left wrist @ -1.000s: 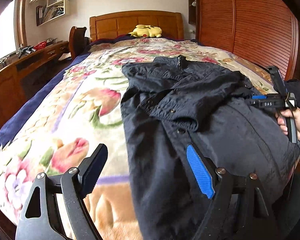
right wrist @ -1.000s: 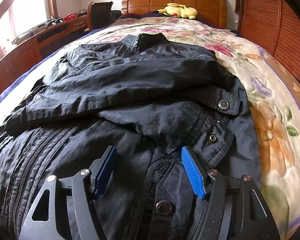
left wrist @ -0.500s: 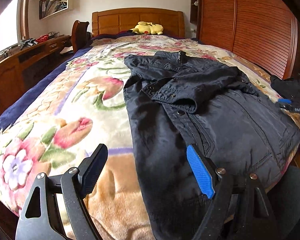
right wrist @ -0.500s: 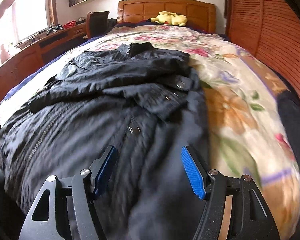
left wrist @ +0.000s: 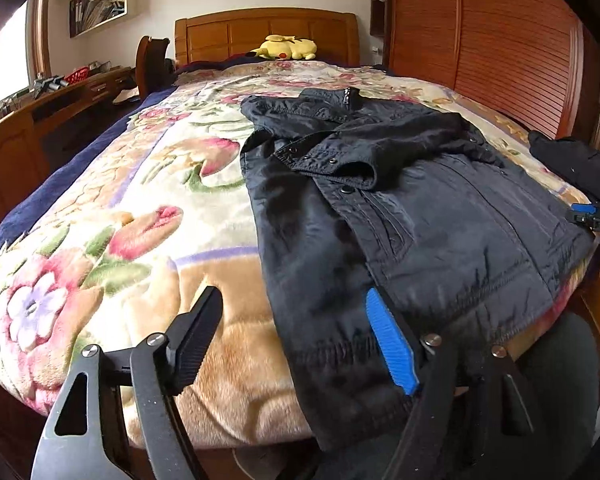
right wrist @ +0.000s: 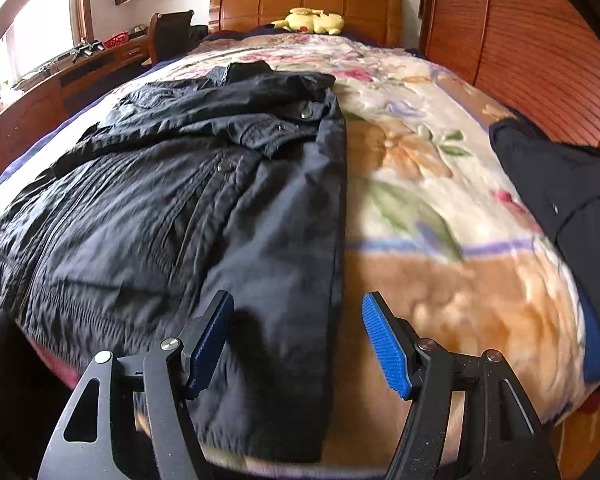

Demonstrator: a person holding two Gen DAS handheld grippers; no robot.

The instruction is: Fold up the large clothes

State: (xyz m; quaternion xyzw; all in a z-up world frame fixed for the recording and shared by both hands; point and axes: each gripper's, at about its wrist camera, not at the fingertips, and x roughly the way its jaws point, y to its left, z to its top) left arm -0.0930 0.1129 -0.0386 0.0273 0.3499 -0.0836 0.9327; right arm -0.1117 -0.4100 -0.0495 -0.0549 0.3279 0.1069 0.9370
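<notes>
With the jacket (left wrist: 400, 208) flat on the bed (left wrist: 140, 208), the left hand-held gripper (left wrist: 292, 344), spread though just narrowing, and the right hand-held gripper (right wrist: 296, 340), also spread, should pinch the 2 hem corners evenly.

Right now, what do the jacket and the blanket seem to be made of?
Jacket: probably a thin woven synthetic like nylon, dark with a faint sheen, fine crinkles and metal snaps. Blanket: likely plush fleece, matte and fuzzy, with a soft printed flower pattern.

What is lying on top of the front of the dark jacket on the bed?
Both sleeves are folded across the dark jacket chest, cuffs with snap buttons showing. The front beneath them is covered, so it cannot be seen.
</notes>
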